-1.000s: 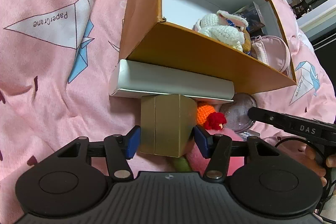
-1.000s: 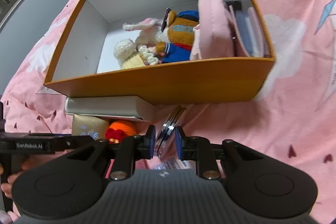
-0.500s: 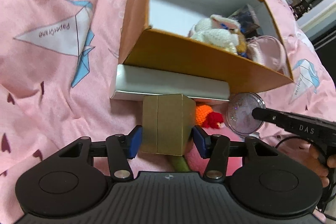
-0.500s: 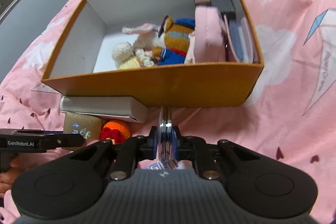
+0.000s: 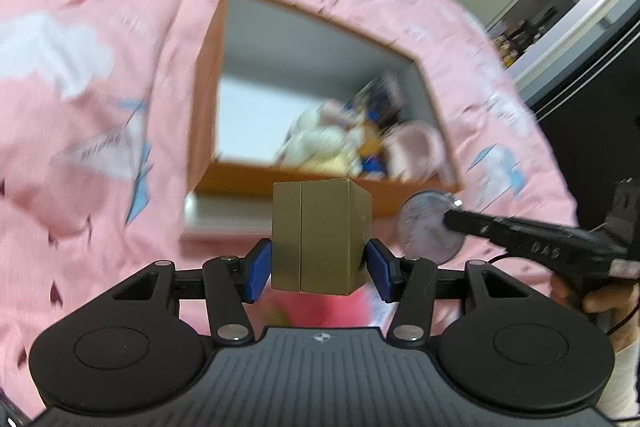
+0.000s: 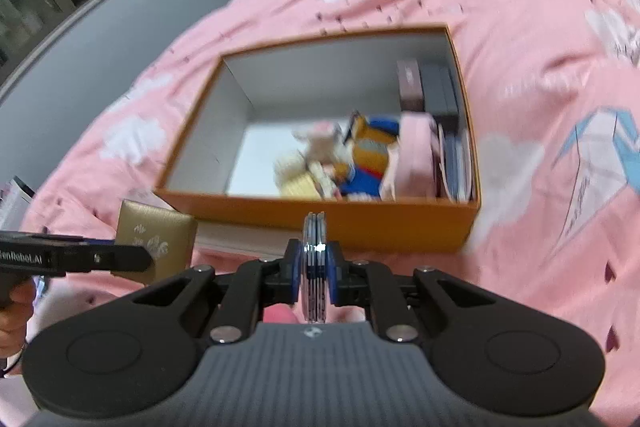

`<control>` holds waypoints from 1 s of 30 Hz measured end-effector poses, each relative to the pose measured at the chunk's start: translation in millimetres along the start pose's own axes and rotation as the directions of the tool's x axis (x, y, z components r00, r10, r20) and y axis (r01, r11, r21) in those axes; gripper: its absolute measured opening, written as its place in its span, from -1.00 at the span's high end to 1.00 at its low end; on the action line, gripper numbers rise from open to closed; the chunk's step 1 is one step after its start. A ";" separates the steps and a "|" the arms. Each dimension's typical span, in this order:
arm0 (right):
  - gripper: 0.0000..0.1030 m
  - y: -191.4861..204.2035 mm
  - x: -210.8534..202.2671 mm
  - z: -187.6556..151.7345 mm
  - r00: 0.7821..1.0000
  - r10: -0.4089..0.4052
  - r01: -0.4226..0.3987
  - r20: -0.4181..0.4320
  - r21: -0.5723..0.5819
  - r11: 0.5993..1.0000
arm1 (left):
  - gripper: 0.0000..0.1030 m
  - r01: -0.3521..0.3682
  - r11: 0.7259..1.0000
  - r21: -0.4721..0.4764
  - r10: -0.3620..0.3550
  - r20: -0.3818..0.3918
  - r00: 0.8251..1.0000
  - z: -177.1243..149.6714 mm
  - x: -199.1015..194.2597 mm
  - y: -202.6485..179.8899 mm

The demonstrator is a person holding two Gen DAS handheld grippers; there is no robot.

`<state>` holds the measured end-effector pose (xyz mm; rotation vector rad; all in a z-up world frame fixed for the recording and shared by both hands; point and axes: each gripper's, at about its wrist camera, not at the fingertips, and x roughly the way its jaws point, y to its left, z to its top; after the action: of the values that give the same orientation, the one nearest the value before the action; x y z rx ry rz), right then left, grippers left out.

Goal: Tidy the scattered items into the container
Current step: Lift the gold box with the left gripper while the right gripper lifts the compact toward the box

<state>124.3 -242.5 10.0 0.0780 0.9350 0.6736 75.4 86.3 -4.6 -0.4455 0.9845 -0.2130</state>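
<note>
Holding a gold box (image 5: pixel 320 237) in the left gripper's (image 5: pixel 318 269) clamped fingers and a round disc case (image 6: pixel 315 267) pinched in the right gripper (image 6: pixel 315 273), both short of the orange container (image 6: pixel 320 219), the person had plush toys (image 6: pixel 344 163) already stowed and a white box (image 5: pixel 228 219) left on the bed (image 6: pixel 540 39).

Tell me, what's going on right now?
Left gripper shut on gold box. Right gripper shut on round compact. Orange container just ahead, half full. Nothing in the way.
</note>
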 end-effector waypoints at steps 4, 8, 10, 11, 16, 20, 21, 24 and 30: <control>0.72 5.5 -16.1 20.1 0.997 0.016 -0.014 0.072 -0.023 1.000 | -0.15 0.025 0.999 0.030 -0.027 0.057 0.998 29.8 -5.3 -13.0; 0.72 6.3 -19.3 43.5 0.991 0.012 -0.006 0.137 -0.047 0.999 | -0.15 0.026 0.998 0.059 -0.032 0.098 0.995 57.4 2.1 -23.4; 0.72 3.5 -15.0 56.6 0.987 0.006 0.001 0.159 -0.047 0.999 | -0.15 0.031 0.998 0.061 -0.038 0.105 0.994 71.5 10.7 -27.2; 0.72 1.2 -12.1 63.2 0.986 0.000 0.007 0.167 -0.044 0.999 | -0.15 0.034 0.998 0.058 -0.040 0.107 0.993 78.2 16.3 -28.0; 0.72 -13.2 19.6 94.4 0.985 -0.021 0.025 0.172 -0.022 0.999 | -0.15 0.015 0.999 0.038 -0.020 0.110 0.994 107.3 53.4 -27.4; 0.72 -22.0 56.1 113.4 0.989 -0.032 0.033 0.143 -0.008 0.999 | -0.15 -0.003 1.000 0.012 0.002 0.093 0.996 121.6 82.1 -19.6; 0.72 -23.4 65.8 116.8 0.990 -0.037 0.038 0.134 -0.006 0.999 | -0.15 -0.010 1.000 0.011 0.009 0.090 0.996 123.4 87.3 -17.7; 0.72 -27.4 94.2 126.8 0.993 -0.043 0.043 0.106 -0.005 0.999 | -0.15 -0.036 0.999 0.009 0.036 0.071 0.997 130.1 105.9 -13.3; 0.72 -35.5 139.1 140.0 0.998 -0.046 0.046 0.045 0.006 0.999 | -0.15 -0.056 0.998 0.008 0.055 0.040 0.998 136.4 125.1 -6.2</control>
<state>305.6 -161.2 -17.0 0.0753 0.8928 0.6248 258.0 70.7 -31.7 -0.4124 0.9558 -0.1577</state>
